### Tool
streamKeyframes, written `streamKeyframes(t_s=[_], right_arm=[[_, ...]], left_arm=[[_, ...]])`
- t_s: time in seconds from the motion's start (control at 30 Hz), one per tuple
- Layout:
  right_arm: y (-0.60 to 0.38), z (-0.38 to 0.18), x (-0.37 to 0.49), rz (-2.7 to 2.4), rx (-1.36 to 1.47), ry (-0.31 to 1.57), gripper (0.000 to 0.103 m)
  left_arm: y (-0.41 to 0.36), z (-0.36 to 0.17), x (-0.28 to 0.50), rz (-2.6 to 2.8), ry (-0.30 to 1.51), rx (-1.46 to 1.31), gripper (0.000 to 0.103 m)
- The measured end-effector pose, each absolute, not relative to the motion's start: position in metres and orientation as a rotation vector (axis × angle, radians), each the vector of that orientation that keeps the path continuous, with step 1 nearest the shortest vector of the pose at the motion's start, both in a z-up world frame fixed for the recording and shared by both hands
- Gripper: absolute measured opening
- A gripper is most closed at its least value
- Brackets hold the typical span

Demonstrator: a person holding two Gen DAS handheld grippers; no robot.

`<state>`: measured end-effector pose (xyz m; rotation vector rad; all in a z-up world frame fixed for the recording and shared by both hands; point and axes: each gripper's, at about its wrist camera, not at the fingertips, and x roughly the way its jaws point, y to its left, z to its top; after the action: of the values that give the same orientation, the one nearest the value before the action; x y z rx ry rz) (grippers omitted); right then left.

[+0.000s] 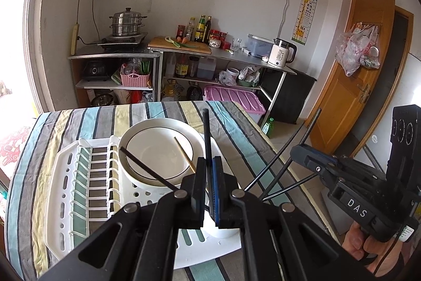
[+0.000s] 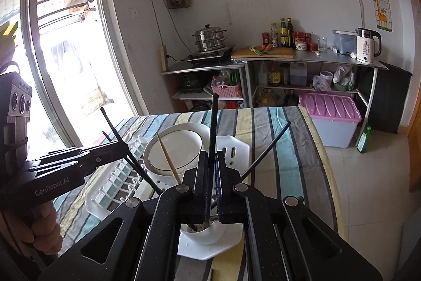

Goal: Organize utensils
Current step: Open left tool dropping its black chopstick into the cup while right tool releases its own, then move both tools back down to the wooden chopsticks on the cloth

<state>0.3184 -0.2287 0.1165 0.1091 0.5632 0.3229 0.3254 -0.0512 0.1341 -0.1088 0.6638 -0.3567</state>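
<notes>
Two grippers each clamp one black chopstick. The left gripper point(image 1: 209, 170) has its jaws closed tight on a black chopstick point(image 1: 206, 138) that stands nearly upright between the pads, its tip high above the white bowl point(image 1: 158, 149). The right gripper point(image 2: 210, 170) is closed in the same way on another black chopstick point(image 2: 213, 123), also almost upright.

The sticks are thin, straight and matt black. More black chopsticks point(image 1: 286, 154) fan out from a white holder cup point(image 2: 208, 231), which sits just below the jaws of both grippers, on the near end of the white drying rack point(image 1: 79, 175). One pale wooden chopstick point(image 1: 185, 154) leans from the cup over the bowl. The bowl, white with a dark line near its rim, rests on the rack just behind the cup. The rack lies on the striped tablecloth point(image 1: 236, 128).

The left wrist view shows the right gripper point(image 1: 296, 152) from the side, to the right of the cup, with a hand point(image 1: 368, 246) under it. The right wrist view looks down into the cup, where stick ends stand, and it shows the left gripper point(image 2: 123, 146) to the left of the bowl.
</notes>
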Motion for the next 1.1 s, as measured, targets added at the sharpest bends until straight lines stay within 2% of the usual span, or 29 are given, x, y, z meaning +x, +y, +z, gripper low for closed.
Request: streamKeyframes(t_s=[0.33, 0.53, 1.1], right_arm=[[-0.235, 0.117, 0.318, 0.320, 0.109, 0.584, 0.006], [-0.240, 0.117, 0.309, 0.315, 0.109, 0.580, 0.015], [-0.252, 0.113, 0.237, 0.351, 0.124, 0.538, 0.015]], left_arm=[[-0.041, 0.129, 0.323, -0.327, 0.667, -0.118, 0.005], [-0.037, 0.127, 0.317, -0.314, 0.670, -0.112, 0.006], [-0.018, 0.112, 0.246, -0.306, 0.636, -0.119, 0.007]])
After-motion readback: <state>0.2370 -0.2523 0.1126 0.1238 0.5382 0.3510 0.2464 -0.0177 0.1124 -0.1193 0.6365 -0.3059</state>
